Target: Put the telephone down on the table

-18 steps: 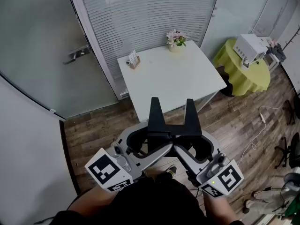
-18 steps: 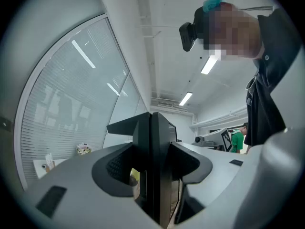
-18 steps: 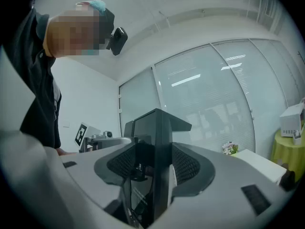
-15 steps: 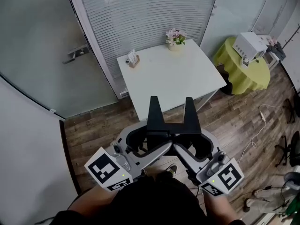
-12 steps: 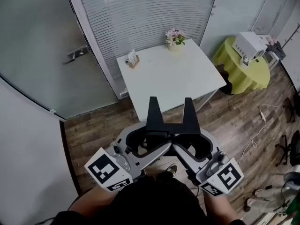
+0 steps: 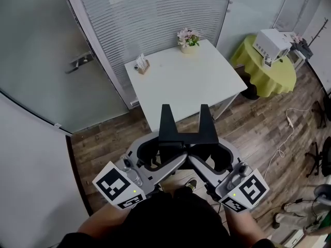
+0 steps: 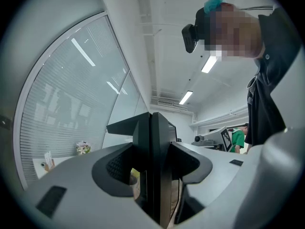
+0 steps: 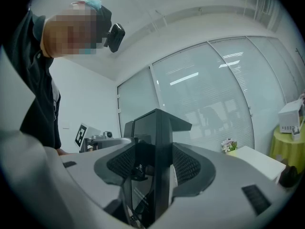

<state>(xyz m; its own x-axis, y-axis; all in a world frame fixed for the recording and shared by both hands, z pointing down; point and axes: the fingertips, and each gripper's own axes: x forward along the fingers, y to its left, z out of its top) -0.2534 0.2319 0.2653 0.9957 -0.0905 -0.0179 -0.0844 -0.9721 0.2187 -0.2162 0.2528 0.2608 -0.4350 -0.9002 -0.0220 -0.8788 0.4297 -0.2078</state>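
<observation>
Person stands on the wooden floor [image 6: 111,133], short of the white surface [image 6: 181,89], a tool on each side. Both are held about level and angled inward so that they meet in front of the body.

The left tool [image 7: 152,147]: grey jaws spread wide and clamped on the black telephone [image 6: 187,138]. In the left gripper view the dark slab fills the space between the ribbed pads [image 7: 119,165]. The right tool [image 8: 152,149]: likewise, jaws wide and pressed on the telephone from the other side. Marker cubes ride at the rear ends, left cube [image 6: 115,186] and right cube [image 6: 252,189], just above the forearms [image 6: 87,226].

Telephone: in mid-air between the two tools, over the floor, well apart from the surface. From the head view it reads as a crossbar with two tapering prongs pointing toward the surface. Finer detail too dark to tell.

On the surface: a small pot of pink flowers [image 6: 188,37] at the far edge, a little card holder [image 6: 140,63] near the far left corner.

Around:
- Frosted glass door [image 6: 41,45] with a lever handle [image 6: 77,62] on the left.
- Blinds [image 6: 155,14] behind glass beyond the surface.
- To the right, a round surface under a yellow-green cloth [image 6: 261,75], with a white boxy appliance [image 6: 272,44] on it.
- A pale cable [image 6: 286,133] trails across the floor at right.
</observation>
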